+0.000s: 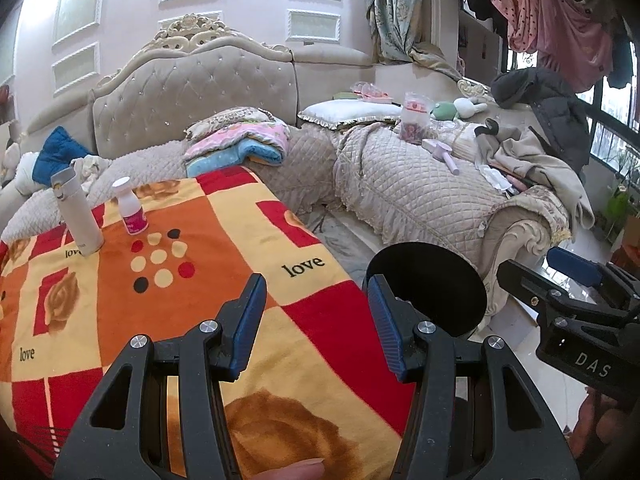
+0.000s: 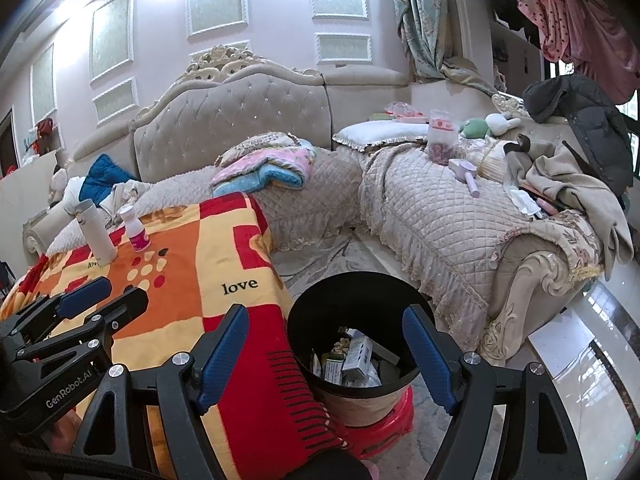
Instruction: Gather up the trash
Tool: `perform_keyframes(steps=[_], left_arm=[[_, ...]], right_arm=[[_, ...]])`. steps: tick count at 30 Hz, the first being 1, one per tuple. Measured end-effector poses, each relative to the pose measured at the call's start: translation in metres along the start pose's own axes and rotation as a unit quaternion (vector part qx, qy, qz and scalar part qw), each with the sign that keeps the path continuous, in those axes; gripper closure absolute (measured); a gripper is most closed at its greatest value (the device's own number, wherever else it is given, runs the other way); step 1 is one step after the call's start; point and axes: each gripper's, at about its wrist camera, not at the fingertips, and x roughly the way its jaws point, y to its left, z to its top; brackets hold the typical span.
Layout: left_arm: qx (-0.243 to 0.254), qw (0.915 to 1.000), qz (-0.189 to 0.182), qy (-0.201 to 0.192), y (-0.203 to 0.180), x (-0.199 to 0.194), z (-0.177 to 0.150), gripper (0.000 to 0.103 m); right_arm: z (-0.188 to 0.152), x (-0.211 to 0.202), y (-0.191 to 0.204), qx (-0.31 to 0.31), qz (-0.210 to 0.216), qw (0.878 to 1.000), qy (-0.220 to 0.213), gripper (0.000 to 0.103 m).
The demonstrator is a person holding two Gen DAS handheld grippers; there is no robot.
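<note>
Right wrist view: both tongs (image 2: 322,354) gape empty, black bin (image 2: 320,308) beside blanket (image 2: 224,248), bottles (image 2: 134,229) behind.

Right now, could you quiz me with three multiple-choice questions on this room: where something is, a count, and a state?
1. Where is the black bin?
A on the sofa
B on a red stool beside the blanket-covered table
C under the curtain

2. How many bottles stand on the blanket?
A two
B four
C none

3. The bin is:
A empty
B lidded
C holding trash

Answers: 1 B, the stool shows beneath it. 2 A, a white flask and a pink-labelled bottle. 3 C, boxes and wrappers lie inside.
</note>
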Motion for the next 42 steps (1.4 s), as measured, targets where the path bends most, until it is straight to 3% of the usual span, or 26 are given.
perform_keyframes(steps=[20, 42], left_arm=[[-0.015, 0.9993, -0.03, 0.015, -0.001, 0.005, -0.004, 0.052], [-0.02, 0.9992, -0.028, 0.02, -0.001, 0.009, -0.008, 0.051]], right_arm=[[-0.002, 0.008, 0.002, -0.003, 0.001, 1.0, 0.013, 0.025], [-0.002, 0.014, 0.003, -0.004, 0.002, 1.0, 0.022, 0.024]])
